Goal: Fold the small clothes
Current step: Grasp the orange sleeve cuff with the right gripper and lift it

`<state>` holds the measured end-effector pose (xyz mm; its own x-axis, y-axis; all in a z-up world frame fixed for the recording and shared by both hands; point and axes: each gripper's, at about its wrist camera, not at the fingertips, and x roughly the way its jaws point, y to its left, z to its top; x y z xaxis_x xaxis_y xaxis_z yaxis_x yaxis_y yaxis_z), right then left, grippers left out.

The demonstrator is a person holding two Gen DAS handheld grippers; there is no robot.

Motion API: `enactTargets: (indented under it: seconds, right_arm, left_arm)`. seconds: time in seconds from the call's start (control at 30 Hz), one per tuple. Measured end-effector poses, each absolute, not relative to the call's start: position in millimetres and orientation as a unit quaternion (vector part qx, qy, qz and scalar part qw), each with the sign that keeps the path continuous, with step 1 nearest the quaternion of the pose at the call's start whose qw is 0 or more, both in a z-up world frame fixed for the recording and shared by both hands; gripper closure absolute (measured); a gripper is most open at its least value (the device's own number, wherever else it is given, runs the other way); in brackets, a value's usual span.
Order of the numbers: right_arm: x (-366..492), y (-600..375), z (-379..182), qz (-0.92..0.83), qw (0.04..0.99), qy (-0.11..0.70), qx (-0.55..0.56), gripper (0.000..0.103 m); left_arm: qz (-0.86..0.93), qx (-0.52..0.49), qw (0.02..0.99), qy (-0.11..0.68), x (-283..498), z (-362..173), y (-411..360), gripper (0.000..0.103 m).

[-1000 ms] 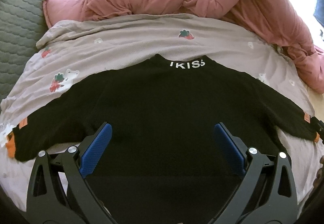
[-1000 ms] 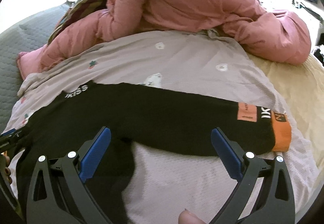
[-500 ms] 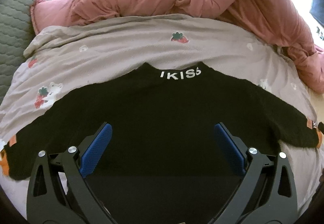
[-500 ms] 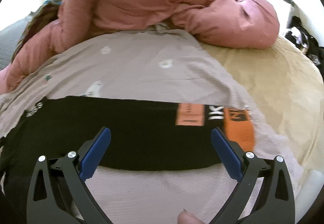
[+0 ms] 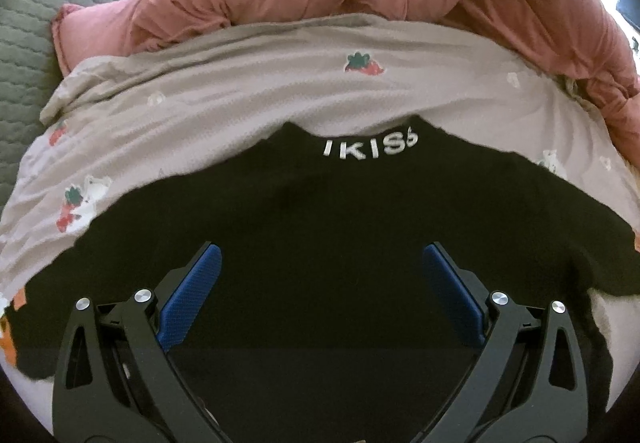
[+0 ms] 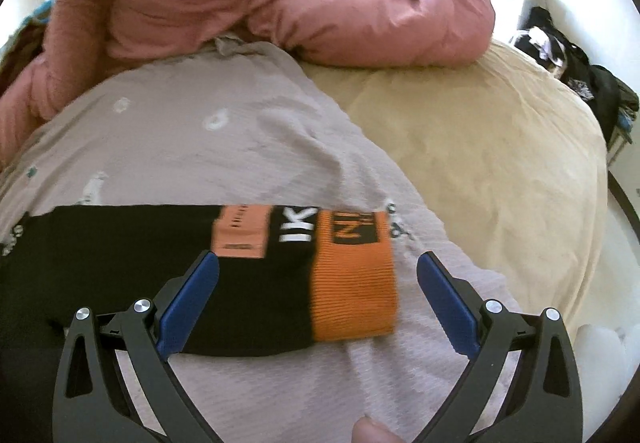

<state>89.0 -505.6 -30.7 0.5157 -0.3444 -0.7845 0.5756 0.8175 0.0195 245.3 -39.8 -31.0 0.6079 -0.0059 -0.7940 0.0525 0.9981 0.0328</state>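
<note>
While the left gripper (image 5: 316,271) hangs wide open over the black sweater's (image 5: 320,227) body, the right gripper (image 6: 318,277) – also spread, empty – has slid out over the orange cuff (image 6: 352,283) on the grey sheet (image 6: 224,147), so a sleeve fold looks next.

On the collar (image 5: 370,149) of the black sweater (image 5: 320,243): white letters "IKISS", last letter partly curled. On the sleeve (image 6: 160,263), white "IK" on black beside the orange cuff (image 6: 352,283); on the cuff, black-boxed letters, "NI" legible at most. On the orange patch (image 6: 240,233), small print, too blurred to read.
</note>
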Motion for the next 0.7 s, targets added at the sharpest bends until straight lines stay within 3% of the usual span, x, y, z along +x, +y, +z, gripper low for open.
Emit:
enactTargets:
  seconds: [0.4, 0.43, 0.47, 0.53, 0.6, 0.7]
  right_arm:
    - [98.7, -527.7, -68.8, -0.284, 0.834, 0.445, 0.164, 0.006]
    - [99.4, -527.0, -69.1, -0.283, 0.835, 0.442, 0.165, 0.009]
    - [99.7, -526.1, -69.2, -0.280, 0.837, 0.440, 0.167, 0.026]
    - [100.7, -524.4, -68.0, -0.269, 0.840, 0.439, 0.173, 0.037]
    - [101.6, -519.9, -63.3, -0.266, 0.845, 0.436, 0.162, 0.056]
    - [100.1, -516.7, -50.6, -0.255, 0.856, 0.419, 0.163, 0.071]
  left_arm:
    - [-0.019, 0.005, 0.892, 0.451, 233.7, -45.8, -15.4, 0.008]
    - [-0.017, 0.004, 0.893, 0.450, 233.0, -45.8, -13.2, 0.008]
    - [-0.015, 0.001, 0.893, 0.449, 232.5, -45.6, -10.5, 0.008]
    - [-0.015, -0.010, 0.893, 0.450, 232.4, -44.3, -4.6, 0.008]
    - [-0.014, -0.015, 0.894, 0.448, 230.9, -41.8, -0.2, 0.008]
    - [-0.016, -0.023, 0.894, 0.447, 230.1, -38.5, 5.6, 0.008]
